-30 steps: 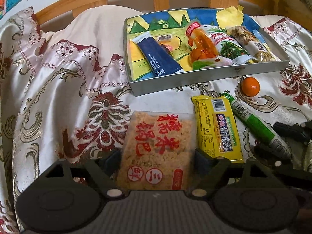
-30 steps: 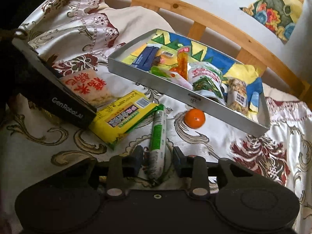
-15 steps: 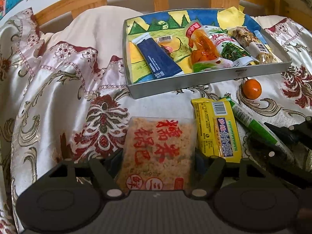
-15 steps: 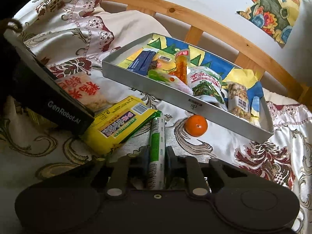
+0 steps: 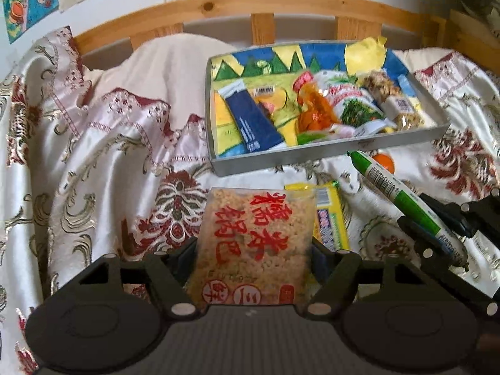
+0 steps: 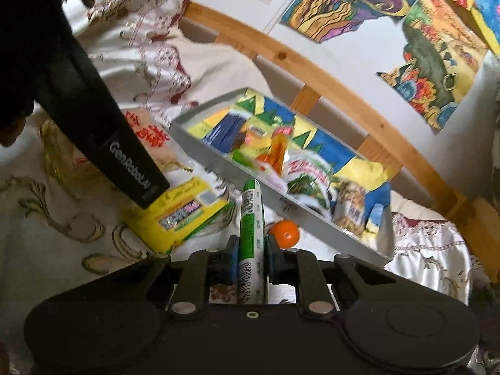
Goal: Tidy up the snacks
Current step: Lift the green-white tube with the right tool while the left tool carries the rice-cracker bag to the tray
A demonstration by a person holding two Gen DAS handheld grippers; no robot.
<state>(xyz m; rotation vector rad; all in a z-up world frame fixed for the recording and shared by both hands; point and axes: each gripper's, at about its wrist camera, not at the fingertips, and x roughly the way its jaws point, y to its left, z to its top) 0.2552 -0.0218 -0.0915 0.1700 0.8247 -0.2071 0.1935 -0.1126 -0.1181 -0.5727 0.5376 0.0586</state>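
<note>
My left gripper is shut on a clear pack of rice crackers with red characters and holds it lifted above the bedspread. My right gripper is shut on a green and white sausage stick, raised off the cloth; the stick also shows in the left wrist view. A grey tray with a painted bottom holds several snacks, among them a blue pack. A yellow pack and a small orange lie on the cloth in front of the tray.
A patterned satin bedspread covers the bed. A wooden headboard rail runs behind the tray. Paintings hang on the wall. The left gripper body crosses the right wrist view at left.
Both grippers have risen with their loads: the cracker pack and the sausage stick have left the cloth. The right gripper closed on the stick and tilted upward toward the tray.
</note>
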